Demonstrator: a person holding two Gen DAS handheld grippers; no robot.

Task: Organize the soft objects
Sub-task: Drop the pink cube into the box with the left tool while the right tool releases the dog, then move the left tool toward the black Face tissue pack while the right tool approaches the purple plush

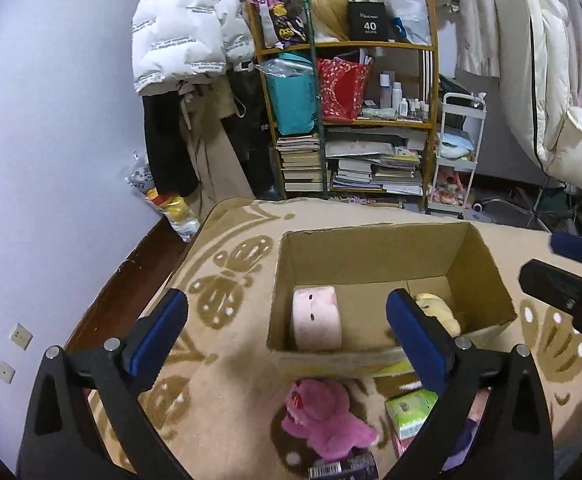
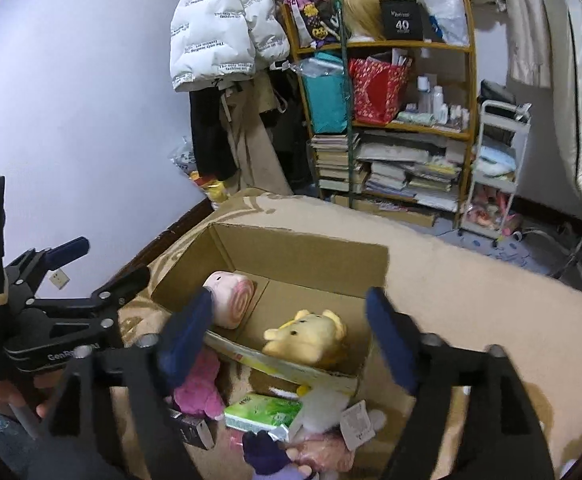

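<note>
An open cardboard box (image 1: 367, 258) (image 2: 291, 256) sits on a beige patterned rug. Inside lie a pale pink roll plush (image 1: 317, 318) (image 2: 231, 300) and a yellow plush (image 1: 441, 312) (image 2: 307, 338). A magenta plush (image 1: 323, 420) (image 2: 199, 388) lies on the rug in front of the box. A white plush with a tag (image 2: 331, 408) and a purple plush (image 2: 269, 454) lie beside a green tissue pack (image 1: 411, 414) (image 2: 265, 410). My left gripper (image 1: 287, 334) is open and empty above the box's near edge. My right gripper (image 2: 291, 344) is open and empty over the box's near wall.
A wooden shelf (image 1: 347, 92) with books and bags stands behind the rug. A white trolley (image 1: 457, 156) stands to its right. Coats hang at the back. A small dark box (image 1: 345, 468) lies by the magenta plush. The lavender wall (image 1: 51, 120) is to the left.
</note>
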